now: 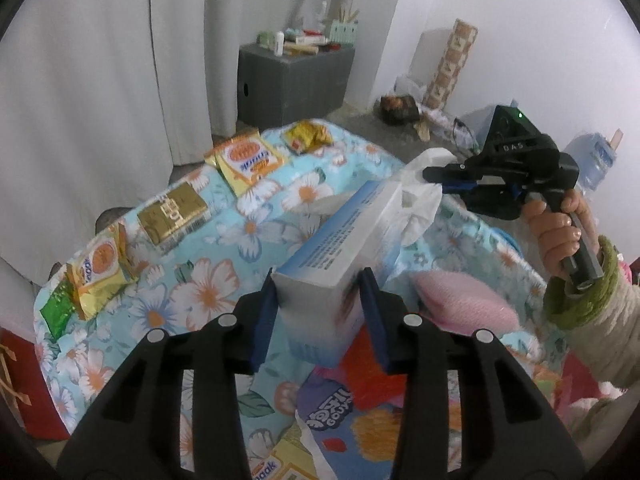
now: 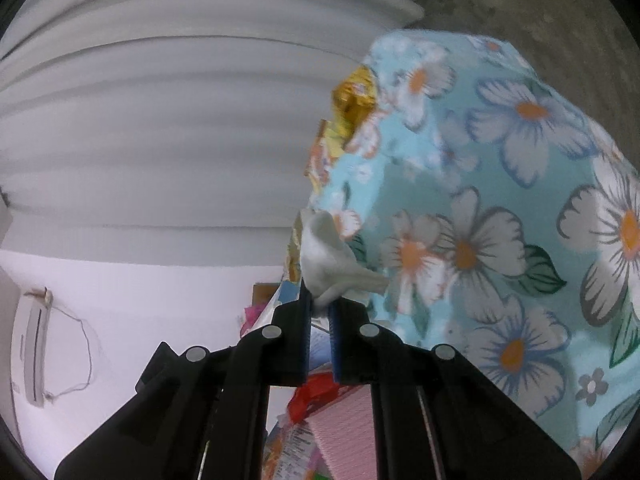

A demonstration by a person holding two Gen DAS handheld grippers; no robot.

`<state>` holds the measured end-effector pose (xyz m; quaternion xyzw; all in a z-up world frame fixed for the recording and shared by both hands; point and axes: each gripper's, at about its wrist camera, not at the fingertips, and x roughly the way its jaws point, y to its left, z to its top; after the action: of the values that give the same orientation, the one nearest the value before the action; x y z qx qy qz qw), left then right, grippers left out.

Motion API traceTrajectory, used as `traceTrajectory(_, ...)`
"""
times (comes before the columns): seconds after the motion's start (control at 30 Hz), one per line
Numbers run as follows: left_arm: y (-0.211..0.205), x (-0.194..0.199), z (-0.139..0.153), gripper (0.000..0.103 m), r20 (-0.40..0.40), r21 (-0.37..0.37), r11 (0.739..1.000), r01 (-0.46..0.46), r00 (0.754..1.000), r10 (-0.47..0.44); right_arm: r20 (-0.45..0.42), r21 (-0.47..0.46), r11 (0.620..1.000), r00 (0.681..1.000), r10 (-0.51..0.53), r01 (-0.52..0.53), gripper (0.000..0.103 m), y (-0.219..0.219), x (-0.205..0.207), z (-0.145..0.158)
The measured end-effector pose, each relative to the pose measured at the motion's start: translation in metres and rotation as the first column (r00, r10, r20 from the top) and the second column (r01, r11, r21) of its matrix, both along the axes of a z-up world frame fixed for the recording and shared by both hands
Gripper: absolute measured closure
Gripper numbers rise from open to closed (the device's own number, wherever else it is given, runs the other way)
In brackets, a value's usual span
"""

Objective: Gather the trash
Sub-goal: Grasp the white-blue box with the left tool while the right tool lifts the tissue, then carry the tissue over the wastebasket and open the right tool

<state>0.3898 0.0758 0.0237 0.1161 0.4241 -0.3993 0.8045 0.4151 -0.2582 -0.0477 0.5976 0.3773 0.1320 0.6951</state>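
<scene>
1. The left tool (image 1: 320,284) is partly closed. Its two blue pads press on the near end of a tissue box (image 1: 340,240), one pad on each side, so it has hold of the box.
2. The box points straight away from the left tool. Its long side runs forward and a bit to the right, and its far end has the white tissue (image 1: 420,196) sticking out.
3. The right tool (image 1: 436,178) sits right at that far end. Its jaws are almost fully closed, and they pinch the tissue (image 2: 332,264) between them.
4. So each hand has one end (the left has the box, the right has the tissue). I think the next move is to pull the tissue out along the box's long line, away from the left tool.
5. The box hangs above the flowery cloth (image 1: 208,292). Beyond the left tool and off to its left, snack wrappers (image 1: 244,160) lie in a row on that cloth.
6. The right hand (image 1: 560,228) is nearer to the tissue. The left tool is nearer to the wrappers, but it is busy now.
</scene>
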Motion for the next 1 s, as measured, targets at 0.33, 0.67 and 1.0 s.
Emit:
traceTrajectory(0.33, 0.019, -0.023, 0.051, 0.071, 0.047, -0.141, 0.989, -0.052, 0.997, 0.059, 0.1, -0.095, 0.995, 0.995, -0.019, 0.028, 0.095, -0.013, -0.023, 0.054)
traceTrajectory(0.67, 0.009, -0.069, 0.093, 0.072, 0.071, -0.175, 0.98, -0.092, 0.992, 0.106, 0.185, -0.152, 0.986, 0.982, -0.033, 0.062, 0.095, -0.026, -0.088, 0.106)
traceTrajectory(1.0, -0.097, -0.13, 0.111, 0.072, -0.006, -0.167, 0.986, -0.025, 1.0, 0.025, 0.243, -0.255, 0.944, 0.959, -0.149, 0.211, 0.095, -0.091, -0.222, 0.137)
